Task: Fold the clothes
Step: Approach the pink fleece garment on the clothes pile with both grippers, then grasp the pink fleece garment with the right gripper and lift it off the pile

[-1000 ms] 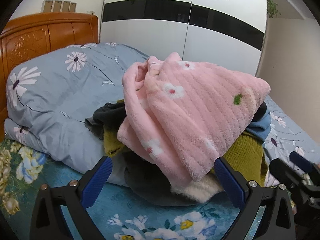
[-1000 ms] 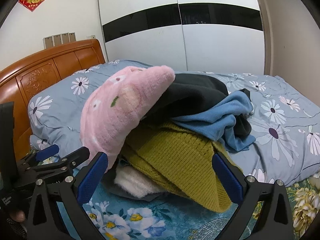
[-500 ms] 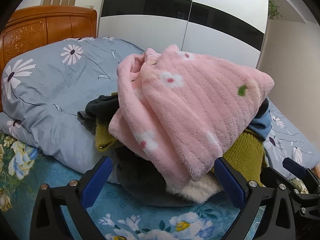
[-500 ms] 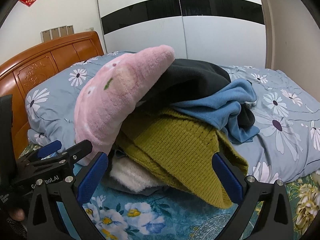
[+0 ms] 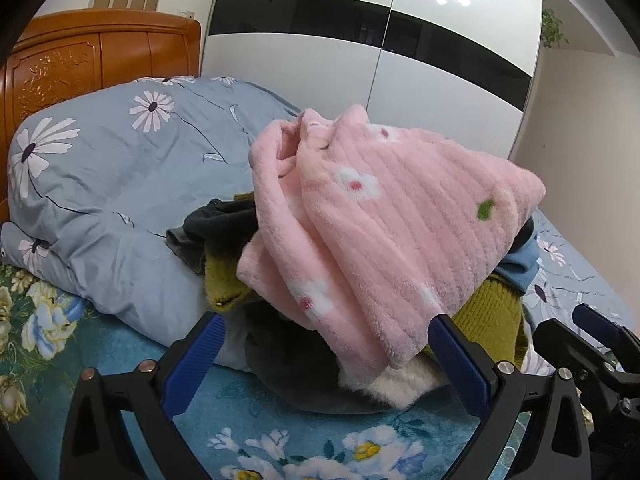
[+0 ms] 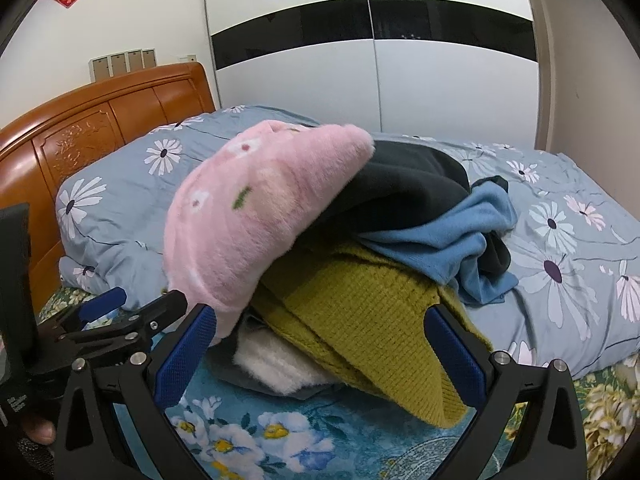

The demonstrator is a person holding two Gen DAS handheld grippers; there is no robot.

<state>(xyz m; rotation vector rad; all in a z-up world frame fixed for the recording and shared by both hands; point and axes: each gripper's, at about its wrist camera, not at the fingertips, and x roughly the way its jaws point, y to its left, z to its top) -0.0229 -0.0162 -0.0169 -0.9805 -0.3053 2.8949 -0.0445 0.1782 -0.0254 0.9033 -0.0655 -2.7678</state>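
A heap of clothes lies on the bed. A fluffy pink garment with flowers [image 5: 384, 232] [image 6: 248, 224] lies on top. Under it are an olive knit sweater [image 6: 360, 320] [image 5: 492, 316], a black garment [image 6: 404, 192], a blue garment [image 6: 452, 240] and a white fluffy piece [image 6: 276, 368]. My left gripper [image 5: 326, 356] is open and empty, just in front of the heap, with the pink hem hanging between its jaws. My right gripper [image 6: 320, 348] is open and empty, in front of the olive sweater. The left gripper also shows at the left of the right wrist view [image 6: 120, 316].
A rolled grey-blue duvet with daisies [image 5: 112, 184] [image 6: 560, 248] lies behind and beside the heap. A teal flowered sheet [image 5: 248, 432] covers the bed in front. A carved wooden headboard [image 6: 80, 148] stands at the left, a white and black wardrobe [image 5: 360, 60] behind.
Both grippers have moved slightly closer to the heap and stay open. The clothes have not moved.
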